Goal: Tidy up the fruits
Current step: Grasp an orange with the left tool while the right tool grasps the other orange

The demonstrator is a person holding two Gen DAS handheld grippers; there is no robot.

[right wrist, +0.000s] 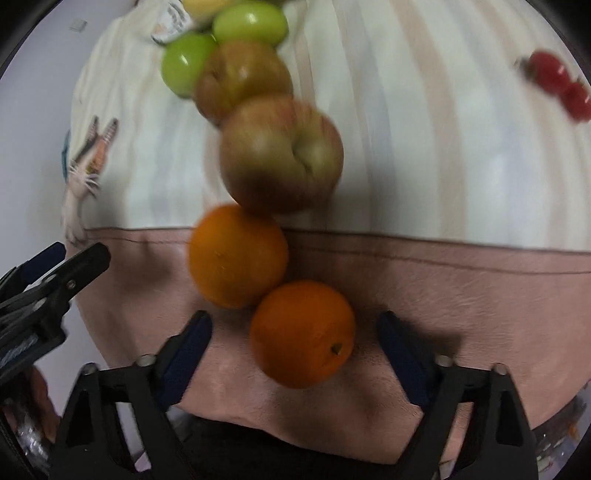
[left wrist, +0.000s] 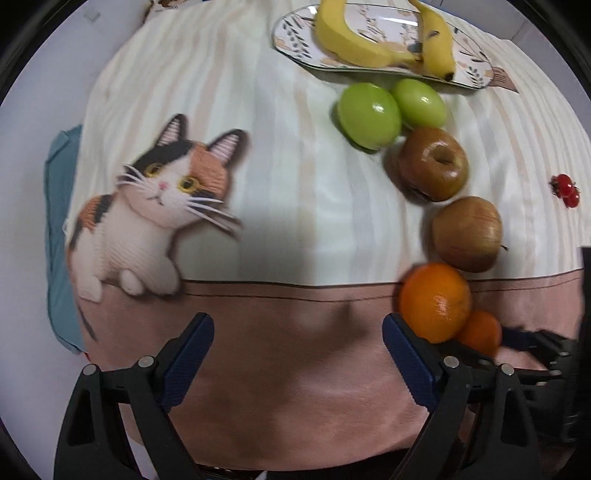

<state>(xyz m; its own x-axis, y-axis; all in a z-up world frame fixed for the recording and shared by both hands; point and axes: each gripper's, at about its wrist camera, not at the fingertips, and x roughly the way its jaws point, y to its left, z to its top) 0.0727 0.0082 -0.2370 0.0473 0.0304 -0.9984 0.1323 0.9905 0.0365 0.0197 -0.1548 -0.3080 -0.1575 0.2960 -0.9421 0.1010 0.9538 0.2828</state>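
Fruits lie in a curved row on a cat-print tablecloth (left wrist: 258, 147). From the plate (left wrist: 291, 33) with two bananas (left wrist: 351, 40) come two green apples (left wrist: 369, 114), two brownish apples (left wrist: 434, 162) and two oranges (left wrist: 436, 301). My left gripper (left wrist: 297, 350) is open over the pink band, with nothing between its fingers; its right finger (left wrist: 406, 354) is just beside the big orange. My right gripper (right wrist: 295, 332) is open around the near orange (right wrist: 303, 334), with gaps on both sides of it. The other orange (right wrist: 238, 256) touches it on the far left.
Small red fruits (left wrist: 565, 190) lie apart at the right of the cloth. A blue object (left wrist: 61, 221) shows past the table's left edge. The left gripper (right wrist: 74, 258) appears at the left of the right wrist view, close to the oranges.
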